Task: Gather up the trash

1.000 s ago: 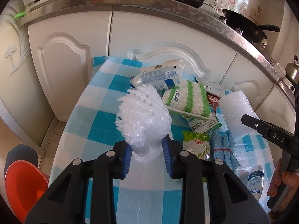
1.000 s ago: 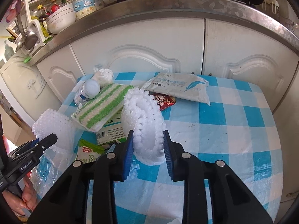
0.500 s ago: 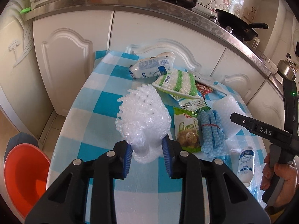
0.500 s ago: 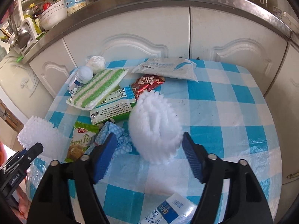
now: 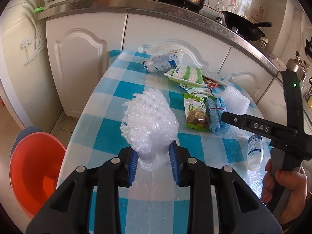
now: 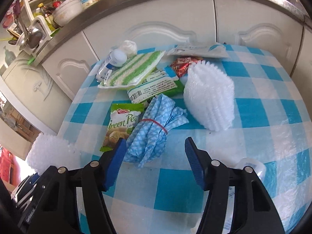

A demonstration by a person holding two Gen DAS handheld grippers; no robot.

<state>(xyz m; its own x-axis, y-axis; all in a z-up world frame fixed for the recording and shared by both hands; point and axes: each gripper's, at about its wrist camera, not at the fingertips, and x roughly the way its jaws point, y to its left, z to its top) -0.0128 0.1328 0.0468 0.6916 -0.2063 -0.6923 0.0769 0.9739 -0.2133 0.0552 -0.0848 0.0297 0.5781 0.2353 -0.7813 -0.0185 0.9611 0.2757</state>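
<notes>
Between the left gripper's (image 5: 154, 162) clenched pads, white foam netting (image 5: 149, 120); right gripper (image 6: 154, 162) closing, empty.

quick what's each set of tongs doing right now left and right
Left tongs: shut on the white foam net.
Right tongs: closing but holding nothing; the blue cloth bundle lies just ahead.

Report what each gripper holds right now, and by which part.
Left gripper: shut on a white foam fruit net, pinched at its narrow lower end. Right gripper: holds nothing; its jaws are closing over the blue cloth bundle without pressing it.
</notes>
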